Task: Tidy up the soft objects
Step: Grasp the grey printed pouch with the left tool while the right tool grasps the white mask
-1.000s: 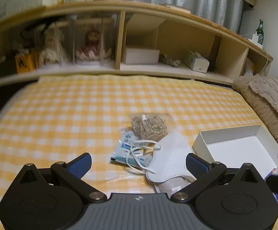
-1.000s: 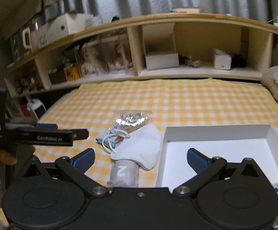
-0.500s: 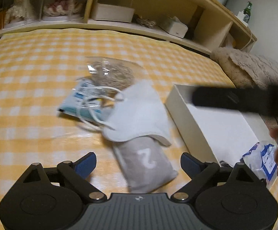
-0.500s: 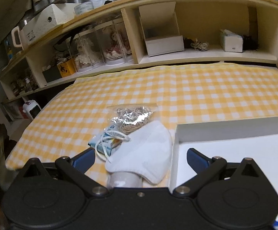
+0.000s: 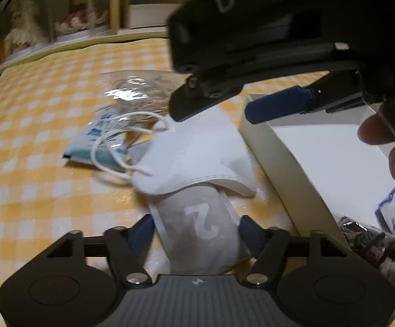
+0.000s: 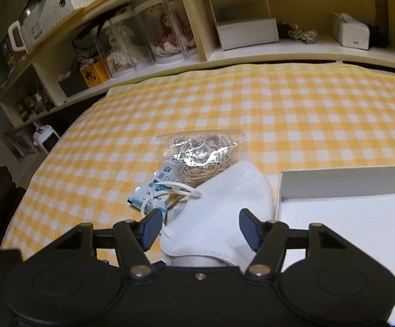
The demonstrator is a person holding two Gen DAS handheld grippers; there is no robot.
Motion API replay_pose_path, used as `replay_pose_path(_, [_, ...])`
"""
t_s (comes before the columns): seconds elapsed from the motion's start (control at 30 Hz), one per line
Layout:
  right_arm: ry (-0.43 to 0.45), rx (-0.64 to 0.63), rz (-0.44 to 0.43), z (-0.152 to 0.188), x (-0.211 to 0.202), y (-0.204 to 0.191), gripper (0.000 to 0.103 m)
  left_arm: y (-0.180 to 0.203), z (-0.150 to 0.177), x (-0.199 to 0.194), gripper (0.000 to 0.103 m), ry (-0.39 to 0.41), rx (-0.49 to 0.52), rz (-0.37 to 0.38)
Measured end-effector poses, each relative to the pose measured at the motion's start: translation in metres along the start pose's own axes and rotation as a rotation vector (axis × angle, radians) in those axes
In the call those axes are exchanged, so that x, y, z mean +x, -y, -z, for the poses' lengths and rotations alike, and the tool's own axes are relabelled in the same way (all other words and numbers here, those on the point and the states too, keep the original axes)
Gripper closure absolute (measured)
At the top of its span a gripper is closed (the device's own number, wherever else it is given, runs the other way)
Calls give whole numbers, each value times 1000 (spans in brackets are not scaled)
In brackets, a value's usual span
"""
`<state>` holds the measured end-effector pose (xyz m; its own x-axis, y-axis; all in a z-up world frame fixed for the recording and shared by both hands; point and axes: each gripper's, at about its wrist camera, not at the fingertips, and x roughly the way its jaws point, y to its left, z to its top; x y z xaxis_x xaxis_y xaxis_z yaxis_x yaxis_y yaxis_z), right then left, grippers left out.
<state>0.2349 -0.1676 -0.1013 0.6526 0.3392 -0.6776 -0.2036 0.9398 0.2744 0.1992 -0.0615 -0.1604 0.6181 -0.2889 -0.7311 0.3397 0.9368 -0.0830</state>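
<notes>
A pile of soft items lies on the yellow checked cloth. A grey pouch marked 2 (image 5: 200, 229) lies nearest, under a white face mask (image 5: 197, 158) (image 6: 224, 212). Behind are a blue packet (image 5: 99, 139) (image 6: 156, 188) and a clear bag of rubber bands (image 5: 137, 92) (image 6: 203, 152). My left gripper (image 5: 196, 230) is open, its jaws either side of the pouch. My right gripper (image 6: 200, 227) is open, its jaws either side of the mask's near end. The right gripper's body fills the upper right of the left wrist view.
A white open box (image 5: 314, 147) (image 6: 347, 190) stands right of the pile, with a blue-white packet (image 5: 393, 212) and dark yarn (image 5: 374, 245) at its near end. A wooden shelf unit (image 6: 252, 49) with dolls and boxes runs along the back.
Both grippers have moved forward and down onto the pile. The left jaws now flank the grey pouch, the right jaws flank the mask. The right gripper has come over the left one.
</notes>
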Motion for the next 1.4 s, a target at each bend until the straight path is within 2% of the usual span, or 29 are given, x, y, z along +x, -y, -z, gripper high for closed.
replay_pose_path(0.07, [-18,9,-7,-5,6,-1,39,-6,0,-3,49,-4,-33,-4])
replay_pose_path(0.17, [-49,4,-2,-13,18,-8,39,-18,-2,-7,53,-16,-97,4])
replay_pose_path(0.27, [-87,-7,19,-16,31,-17,38,-25,1,-15,54,-47,-123,-1])
replay_pose_path(0.43, [-174,-50,113,-13,54,-33,36,-46,9,-35,55,-121,-213,-25])
replay_pose_path(0.57, [-230,-72,156,-3,68,-37,34,-65,17,-48,54,-130,-275,-45])
replay_pose_path(0.63, [-261,-71,156,3,74,-35,34,-69,17,-52,51,-128,-295,-42])
replay_pose_path(0.67, [-276,-69,155,7,78,-34,33,-68,17,-53,46,-123,-289,-47])
replay_pose_path(0.77, [-267,-80,160,13,81,-34,30,-61,16,-51,35,-108,-249,-52])
replay_pose_path(0.93, [-270,-105,164,18,83,-34,31,-53,15,-40,30,-104,-221,-44])
replay_pose_path(1.03, [-260,-139,173,24,86,-39,36,-48,15,-38,27,-99,-204,-59])
replay_pose_path(1.07, [-253,-145,168,29,87,-40,42,-50,14,-35,29,-96,-214,-57])
replay_pose_path(1.1, [-247,-152,164,33,86,-41,52,-51,14,-34,29,-89,-233,-50])
replay_pose_path(1.13, [-241,-159,159,36,84,-42,58,-52,13,-33,34,-87,-243,-46])
replay_pose_path(1.17, [-236,-162,157,39,82,-43,74,-52,13,-32,43,-86,-241,-45])
replay_pose_path(1.2, [-233,-162,156,41,81,-43,87,-51,14,-32,46,-86,-233,-46])
replay_pose_path(1.27, [-232,-159,146,43,76,-45,95,-48,15,-31,50,-88,-196,-73])
replay_pose_path(1.4, [-221,-157,121,51,64,-43,100,-51,16,-33,54,-86,-189,-78])
